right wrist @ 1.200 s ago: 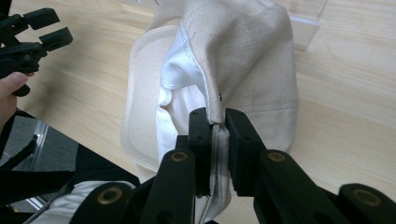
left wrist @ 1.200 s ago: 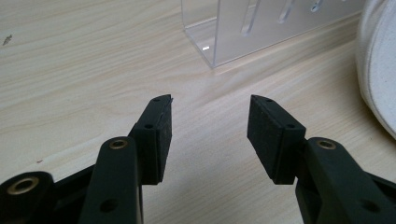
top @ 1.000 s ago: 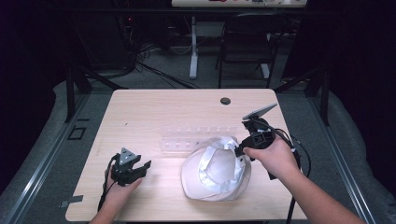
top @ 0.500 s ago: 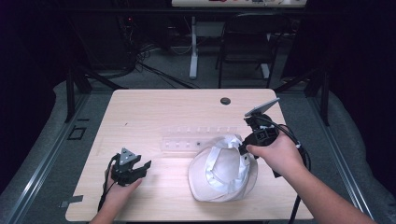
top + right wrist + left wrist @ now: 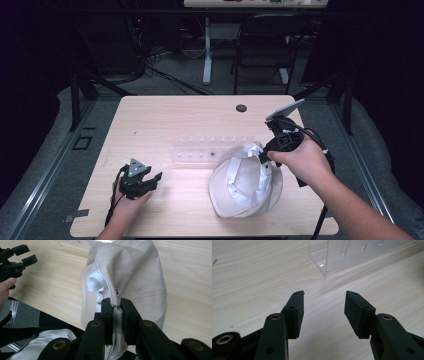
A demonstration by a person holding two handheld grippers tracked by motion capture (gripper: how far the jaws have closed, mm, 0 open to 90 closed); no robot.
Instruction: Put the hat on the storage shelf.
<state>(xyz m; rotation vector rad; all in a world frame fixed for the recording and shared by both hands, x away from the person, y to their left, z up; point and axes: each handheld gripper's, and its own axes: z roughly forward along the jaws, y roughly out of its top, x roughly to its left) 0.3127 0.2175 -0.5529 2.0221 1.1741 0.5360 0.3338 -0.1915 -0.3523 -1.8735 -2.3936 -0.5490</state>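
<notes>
A cream hat (image 5: 246,180) sits on the near right part of the table (image 5: 165,125), crown partly lifted, its white lining turned up toward the camera. The right gripper (image 5: 263,156) has it by the rim: in the right gripper view the two black jaws are clamped on a fold of the cloth (image 5: 114,305) along a seam, with the rest of the hat (image 5: 135,272) hanging away from them over the wood. Just behind the hat lies a clear plastic rack (image 5: 200,150), long side across the table. Well off to the left, near the front edge, the left gripper (image 5: 152,178) rests low on the table, jaws spread apart with nothing between them (image 5: 324,312); a corner of the rack (image 5: 342,255) lies ahead of it.
</notes>
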